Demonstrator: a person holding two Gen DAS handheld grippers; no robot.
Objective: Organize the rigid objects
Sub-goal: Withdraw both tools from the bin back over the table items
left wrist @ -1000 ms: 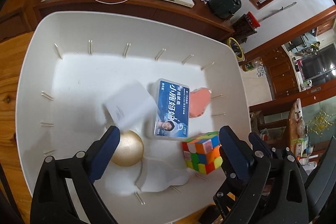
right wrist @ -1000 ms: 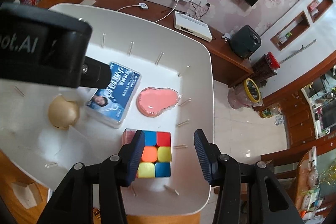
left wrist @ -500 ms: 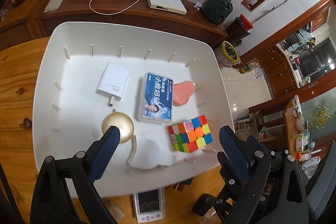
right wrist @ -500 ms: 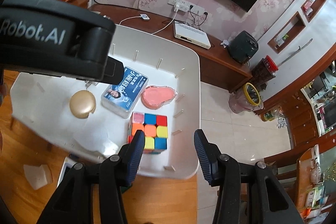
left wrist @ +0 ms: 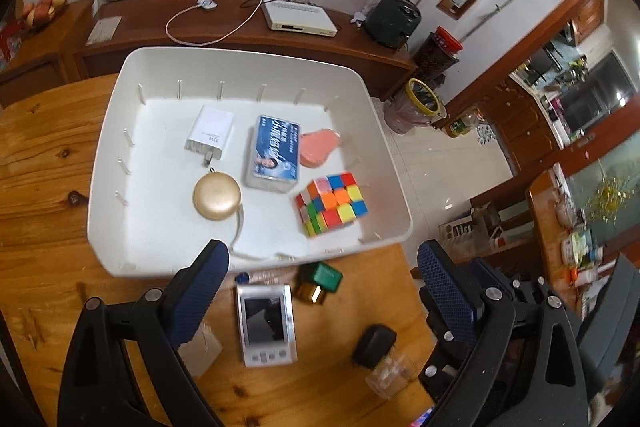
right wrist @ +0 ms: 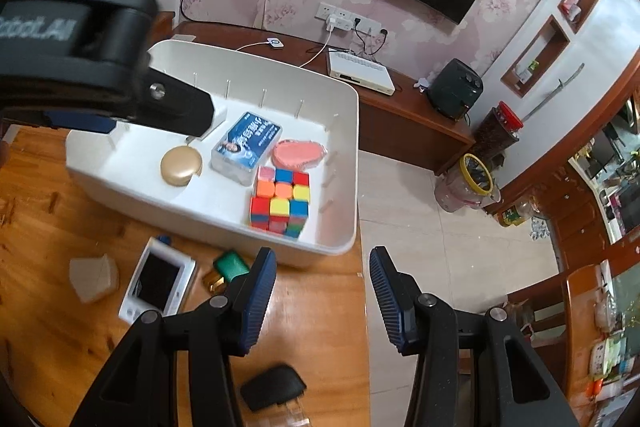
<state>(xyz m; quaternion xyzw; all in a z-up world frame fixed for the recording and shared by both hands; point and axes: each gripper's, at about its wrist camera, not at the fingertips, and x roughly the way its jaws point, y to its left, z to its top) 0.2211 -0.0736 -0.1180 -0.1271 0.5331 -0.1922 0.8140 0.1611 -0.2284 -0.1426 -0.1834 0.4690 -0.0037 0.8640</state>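
Left wrist view: had backed up and away from the white tray [left wrist: 120,147] with the left hand-held gripper [left wrist: 322,251], jaws spread wide and holding nothing. Left the white charger [left wrist: 210,133] lying flat inside, a blur in mid-air a second before. Kept company there with the gold compact [left wrist: 217,197], blue box [left wrist: 274,153], pink case [left wrist: 318,149] and colour cube [left wrist: 332,205], all apart from the jaws. Brought into sight, on the desk [left wrist: 40,167] just outside the near rim, a white screen gadget [left wrist: 266,323], a green item [left wrist: 322,277] and a black case [left wrist: 374,345].

Right wrist view: had likewise withdrawn the right hand-held gripper [right wrist: 323,257], jaws partly parted and empty, clear of the colour cube [right wrist: 282,201] framed between them a second earlier and now resting in the tray's [right wrist: 344,147] near corner. Judged from this: one deposit finished, and the desk items likely next for sorting.
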